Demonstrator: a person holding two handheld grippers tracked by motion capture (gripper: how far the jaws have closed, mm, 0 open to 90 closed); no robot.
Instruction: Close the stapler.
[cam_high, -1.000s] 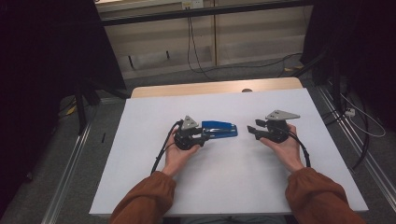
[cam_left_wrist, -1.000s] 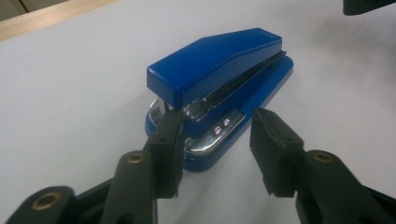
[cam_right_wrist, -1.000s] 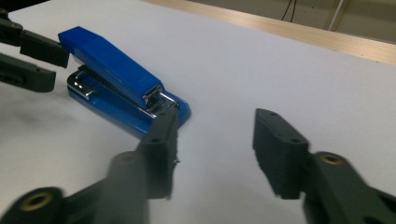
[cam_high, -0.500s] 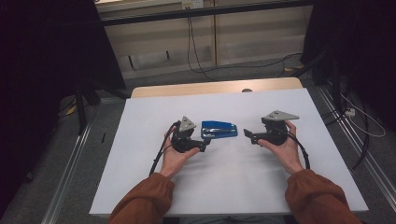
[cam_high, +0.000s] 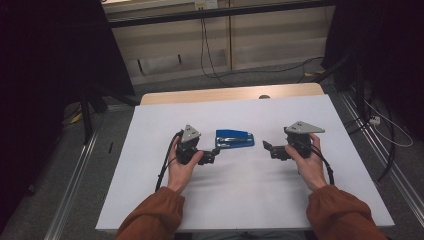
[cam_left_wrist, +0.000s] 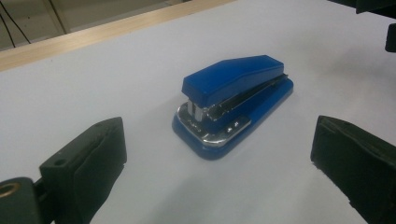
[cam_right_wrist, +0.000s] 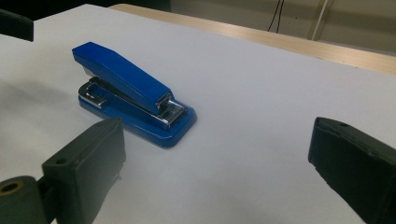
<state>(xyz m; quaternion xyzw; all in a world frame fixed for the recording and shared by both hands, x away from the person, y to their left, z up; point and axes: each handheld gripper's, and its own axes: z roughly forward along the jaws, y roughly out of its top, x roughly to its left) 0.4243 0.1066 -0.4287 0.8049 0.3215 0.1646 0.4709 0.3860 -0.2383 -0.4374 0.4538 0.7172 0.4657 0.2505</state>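
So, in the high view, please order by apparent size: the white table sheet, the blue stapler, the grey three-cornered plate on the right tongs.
1. White table sheet
2. Blue stapler
3. Grey three-cornered plate, though it looks nearly equal to the stapler.

From my feed, the desk (cam_high: 240, 200) wears a white sheet with a pale wood edge (cam_high: 230, 94) at the far side. Grey floor (cam_high: 60, 190) surrounds it, metal rails (cam_high: 75, 195) alongside, cables (cam_high: 202, 40) trailing past; both flanks fall dark.
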